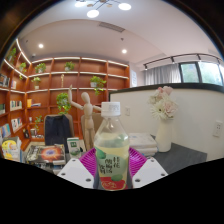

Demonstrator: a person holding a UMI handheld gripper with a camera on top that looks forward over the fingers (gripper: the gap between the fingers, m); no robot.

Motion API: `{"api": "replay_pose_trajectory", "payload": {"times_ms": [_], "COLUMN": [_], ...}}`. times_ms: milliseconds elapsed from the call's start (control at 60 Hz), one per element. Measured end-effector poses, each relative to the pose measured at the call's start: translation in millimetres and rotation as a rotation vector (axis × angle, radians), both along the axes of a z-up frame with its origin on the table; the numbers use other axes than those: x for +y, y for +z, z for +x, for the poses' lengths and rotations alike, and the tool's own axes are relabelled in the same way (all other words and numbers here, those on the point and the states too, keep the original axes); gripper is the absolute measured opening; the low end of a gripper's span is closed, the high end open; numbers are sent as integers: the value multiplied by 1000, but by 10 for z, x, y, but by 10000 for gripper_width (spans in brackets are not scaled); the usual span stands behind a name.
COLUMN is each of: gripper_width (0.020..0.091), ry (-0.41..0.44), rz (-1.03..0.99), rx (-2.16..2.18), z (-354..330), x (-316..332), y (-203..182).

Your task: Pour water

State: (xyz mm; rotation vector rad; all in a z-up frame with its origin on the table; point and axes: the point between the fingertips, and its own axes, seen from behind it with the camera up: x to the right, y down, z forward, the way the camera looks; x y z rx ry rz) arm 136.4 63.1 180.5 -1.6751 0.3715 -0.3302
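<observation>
A clear plastic bottle with a pale cap and a pink, green and red label stands upright between my fingers, lifted above the table. My gripper is shut on the bottle, with the magenta pads pressing on its label from both sides. The bottle's base is hidden below the fingers. No cup or other vessel for water is in view.
A dark table lies beyond the fingers, with a white vase of flowers on it at the right. At the left stand a wooden mannequin, books and small boxes. Wooden shelves with plants line the back wall.
</observation>
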Motion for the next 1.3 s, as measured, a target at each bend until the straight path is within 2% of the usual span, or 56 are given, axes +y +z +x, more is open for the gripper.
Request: {"api": "replay_pose_trajectory", "payload": {"times_ms": [117,267,500,617,717,767,900,1133,1300], "gripper_width": [383,390,414,526,809,864,852,850,841], "ry": [-29,-5,9,-1,-4,11,80,134,132], "rz": [-34,-91,-58,-38,-57,-61,-38,-75,-127], "rx": [27,55,62,86,89,92,103,98,41], "z": [68,161,194,210,175,119,-192,-715,-923], "x": [17,144,167,152,72,6,-243,-1096,-1683], "y": [-275,-757,-773,-766,-800,-799,-710,-580,-472]}}
